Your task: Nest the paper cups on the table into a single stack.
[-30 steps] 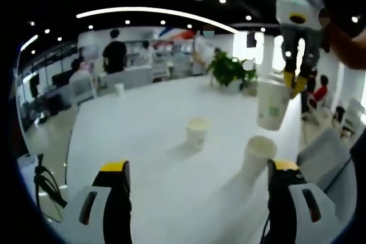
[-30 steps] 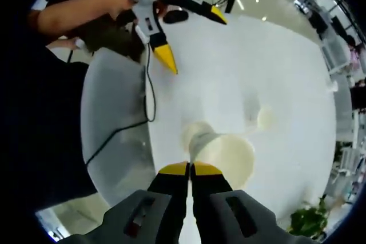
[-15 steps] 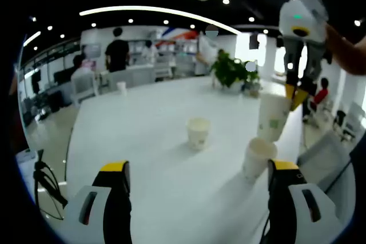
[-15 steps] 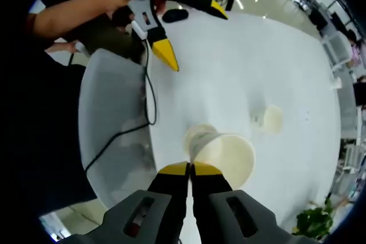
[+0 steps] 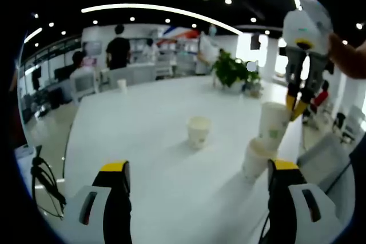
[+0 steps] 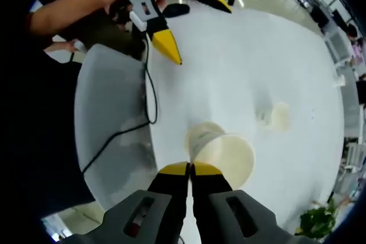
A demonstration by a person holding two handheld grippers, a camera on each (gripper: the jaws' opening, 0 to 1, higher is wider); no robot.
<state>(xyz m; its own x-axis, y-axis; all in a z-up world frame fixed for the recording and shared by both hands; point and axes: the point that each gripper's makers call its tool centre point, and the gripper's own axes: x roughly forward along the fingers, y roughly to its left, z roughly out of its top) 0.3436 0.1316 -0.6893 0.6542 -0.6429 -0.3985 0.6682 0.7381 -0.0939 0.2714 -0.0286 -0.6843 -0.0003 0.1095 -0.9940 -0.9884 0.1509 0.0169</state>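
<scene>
On the white table [image 5: 143,141] one paper cup [image 5: 198,131] stands alone in the middle. A second cup [image 5: 253,161] stands nearer the right edge. My right gripper [image 5: 295,106] comes down from the upper right, shut on the rim of a third cup [image 5: 273,123] whose base meets the standing cup's mouth. In the right gripper view its jaws [image 6: 190,168] pinch the held cup's rim [image 6: 227,154], with the standing cup [image 6: 200,134] just beyond and the lone cup [image 6: 279,115] further off. My left gripper [image 5: 199,167] is open and holds nothing; it also shows at the table edge [image 6: 193,24].
A grey chair [image 6: 111,118] with a black cable [image 6: 146,92] over it stands at the table's edge, beside a person's arm [image 6: 74,7]. A small cup [image 5: 120,86] and a potted plant [image 5: 230,70] sit at the table's far end, with people and desks behind.
My right gripper has lowered the held cup from above the table down onto the standing cup. The left gripper has stayed open and nearly still.
</scene>
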